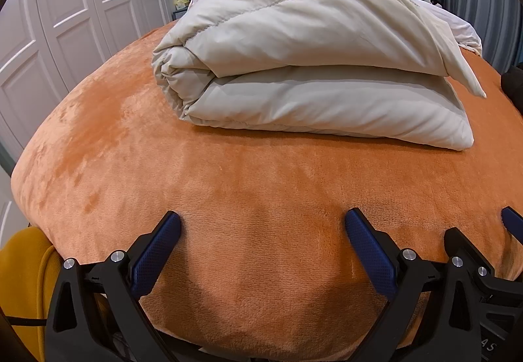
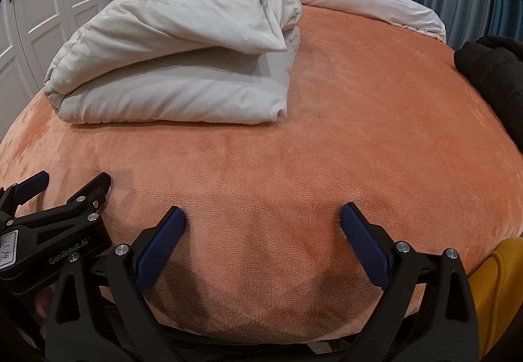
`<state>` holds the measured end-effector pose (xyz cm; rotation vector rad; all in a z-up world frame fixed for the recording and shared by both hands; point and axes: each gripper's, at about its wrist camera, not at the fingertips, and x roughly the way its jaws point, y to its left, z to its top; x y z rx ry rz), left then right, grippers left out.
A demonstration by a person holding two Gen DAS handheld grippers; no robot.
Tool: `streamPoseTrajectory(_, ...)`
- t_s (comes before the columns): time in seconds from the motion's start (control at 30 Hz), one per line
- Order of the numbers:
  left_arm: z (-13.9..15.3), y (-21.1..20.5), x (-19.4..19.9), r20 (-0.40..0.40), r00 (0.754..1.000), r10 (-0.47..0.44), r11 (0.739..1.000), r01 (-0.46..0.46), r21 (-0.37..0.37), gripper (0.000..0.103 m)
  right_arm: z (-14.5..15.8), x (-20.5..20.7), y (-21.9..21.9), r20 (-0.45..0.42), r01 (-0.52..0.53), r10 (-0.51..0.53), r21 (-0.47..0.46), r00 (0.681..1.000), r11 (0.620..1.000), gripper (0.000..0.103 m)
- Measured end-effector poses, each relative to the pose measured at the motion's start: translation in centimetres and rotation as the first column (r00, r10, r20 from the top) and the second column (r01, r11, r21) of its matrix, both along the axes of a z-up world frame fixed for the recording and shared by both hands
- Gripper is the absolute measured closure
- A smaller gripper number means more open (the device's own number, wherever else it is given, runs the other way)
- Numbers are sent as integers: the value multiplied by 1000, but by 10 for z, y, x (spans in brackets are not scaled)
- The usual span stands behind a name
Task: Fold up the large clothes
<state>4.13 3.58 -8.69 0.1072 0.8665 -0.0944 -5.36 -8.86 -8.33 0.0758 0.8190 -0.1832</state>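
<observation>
Folded cream quilted garment (image 1: pixel 310 68), lying in stacked layers on the far left part of an orange plush bedspread (image 1: pixel 261 192), one corner flap drooping at its right. Left gripper (image 1: pixel 261 228) and right gripper (image 2: pixel 263 218) hover side by side over the near edge, jaws spread, holding nothing. The left gripper's body reads "GenRobot.AI"; its tag (image 2: pixel 8 247) reads "13.14". A black padded garment (image 2: pixel 493 68) lies far right.
</observation>
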Motion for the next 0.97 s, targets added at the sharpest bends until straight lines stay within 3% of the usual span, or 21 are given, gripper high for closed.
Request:
streamPoseTrajectory(0.1, 15, -1, 0, 39, 999, 13, 1000, -13, 21, 7, 12, -2, 3, 14, 16, -16, 0, 1000, 1000, 14)
streamPoseTrajectory(0.3, 46, 6, 8, 66, 997, 42, 999, -40, -27, 7, 43, -4, 6, 94, 18, -17, -12, 995, 1000, 15)
streamPoseTrajectory(0.97, 50, 2, 9, 48, 997, 62, 998, -60, -30, 15, 45, 1, 5, 83, 29, -30, 12, 996, 1000, 15)
